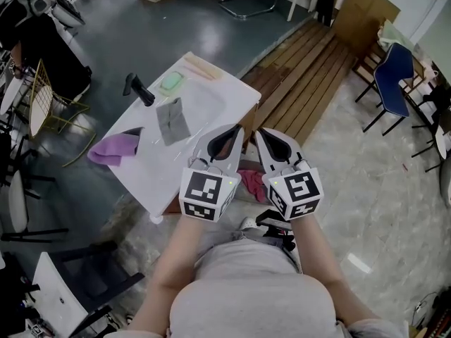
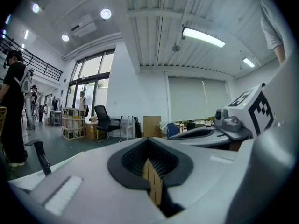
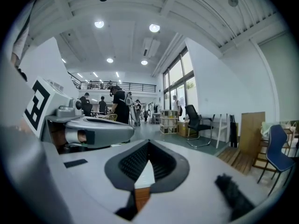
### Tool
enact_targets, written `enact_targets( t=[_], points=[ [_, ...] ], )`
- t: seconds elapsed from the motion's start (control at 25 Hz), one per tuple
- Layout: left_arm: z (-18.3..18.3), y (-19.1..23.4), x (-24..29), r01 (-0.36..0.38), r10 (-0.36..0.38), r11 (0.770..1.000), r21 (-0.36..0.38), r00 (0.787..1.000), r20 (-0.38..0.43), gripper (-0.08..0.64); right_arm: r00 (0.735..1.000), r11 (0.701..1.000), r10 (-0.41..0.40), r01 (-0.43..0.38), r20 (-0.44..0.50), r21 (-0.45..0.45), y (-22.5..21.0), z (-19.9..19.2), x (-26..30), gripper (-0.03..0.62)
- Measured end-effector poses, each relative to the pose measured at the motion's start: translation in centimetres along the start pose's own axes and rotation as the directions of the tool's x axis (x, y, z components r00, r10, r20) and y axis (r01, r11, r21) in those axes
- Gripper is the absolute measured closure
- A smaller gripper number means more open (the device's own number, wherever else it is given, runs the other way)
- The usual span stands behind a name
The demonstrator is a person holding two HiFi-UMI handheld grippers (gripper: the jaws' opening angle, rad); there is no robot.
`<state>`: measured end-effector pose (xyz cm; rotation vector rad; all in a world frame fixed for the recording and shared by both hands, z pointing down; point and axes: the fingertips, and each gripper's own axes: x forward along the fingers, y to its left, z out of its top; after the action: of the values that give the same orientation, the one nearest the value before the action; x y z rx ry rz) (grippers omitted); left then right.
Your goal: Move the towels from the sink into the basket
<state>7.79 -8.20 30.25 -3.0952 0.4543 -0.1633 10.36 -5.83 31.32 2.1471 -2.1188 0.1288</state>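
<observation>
Hovering side by side short of the white sink (image 1: pixel 215 97), the left gripper (image 1: pixel 232 134) and right gripper (image 1: pixel 266 136) have jaws pressed together, empty, seemingly lining up an approach. A grey towel (image 1: pixel 173 120) lies in the basin, and a purple towel (image 1: pixel 113 148) drapes over its left edge.

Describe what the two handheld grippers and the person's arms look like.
The left gripper and the right gripper look alike. Each has a light grey, tapering shell, and black ribbed pads line its jaws. At the back, each carries a white marker cube printed with black square patterns. The person wears a light grey short-sleeved top, and the forearms are uncovered.
</observation>
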Motion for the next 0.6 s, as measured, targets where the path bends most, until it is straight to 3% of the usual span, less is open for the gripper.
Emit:
enact_targets(
  t=[0.24,0.6],
  points=[
    [0.0,2.1,-1.0,-0.025,0.025,1.0,-0.005,1.0,-0.009,0.555,1.0,1.0,0.026,-0.026,-0.001,0.013,1.3,0.4,1.7,0.574],
    [-0.9,6.9,-3.7,-0.129,0.127,0.991,-0.042,0.991,-0.028,0.555,0.994,0.994,0.112,-0.112,-0.016,0.019,4.4,1.0,5.7,0.574]
  ],
)
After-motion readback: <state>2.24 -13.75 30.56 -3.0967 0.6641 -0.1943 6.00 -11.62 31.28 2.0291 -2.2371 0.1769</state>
